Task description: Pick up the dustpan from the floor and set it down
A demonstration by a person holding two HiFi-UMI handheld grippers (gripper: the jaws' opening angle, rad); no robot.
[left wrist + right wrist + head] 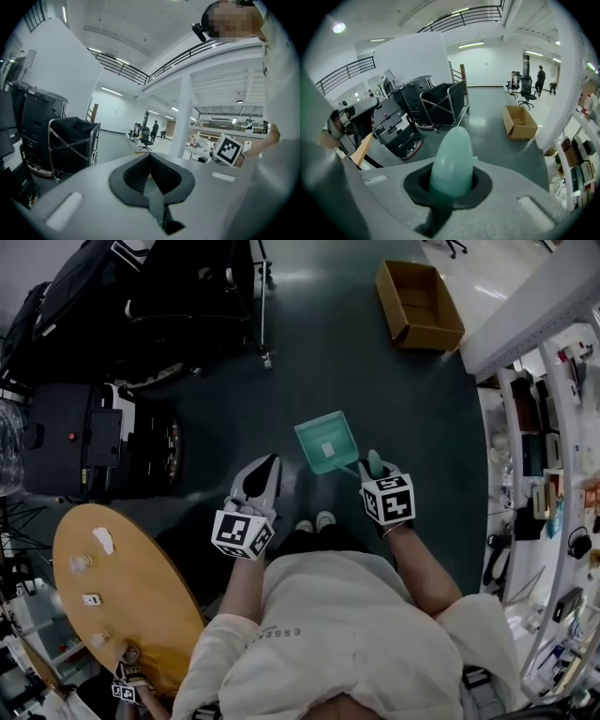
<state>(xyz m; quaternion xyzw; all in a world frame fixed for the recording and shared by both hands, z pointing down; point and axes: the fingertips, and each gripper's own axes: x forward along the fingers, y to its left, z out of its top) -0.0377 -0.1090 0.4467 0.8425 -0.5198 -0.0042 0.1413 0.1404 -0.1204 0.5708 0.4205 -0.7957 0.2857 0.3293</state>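
A teal dustpan (pixel 326 442) with a white label hangs over the dark floor in front of the person's shoes. My right gripper (pixel 373 468) is shut on its handle. In the right gripper view the rounded handle end (pixel 451 157) pokes up between the jaws of that gripper (pixel 451 174); the pan itself is hidden there. Whether the pan touches the floor I cannot tell. My left gripper (pixel 266 470) is level with it to the left, shut with nothing in it. In its own view the left gripper (pixel 150 161) points out across the hall.
An open cardboard box (pixel 419 304) lies on the floor ahead to the right. Black fabric carts (pixel 192 292) and a black machine (pixel 94 442) stand at the left, with a round wooden table (pixel 117 596) nearer. Shelves (pixel 548 484) line the right side.
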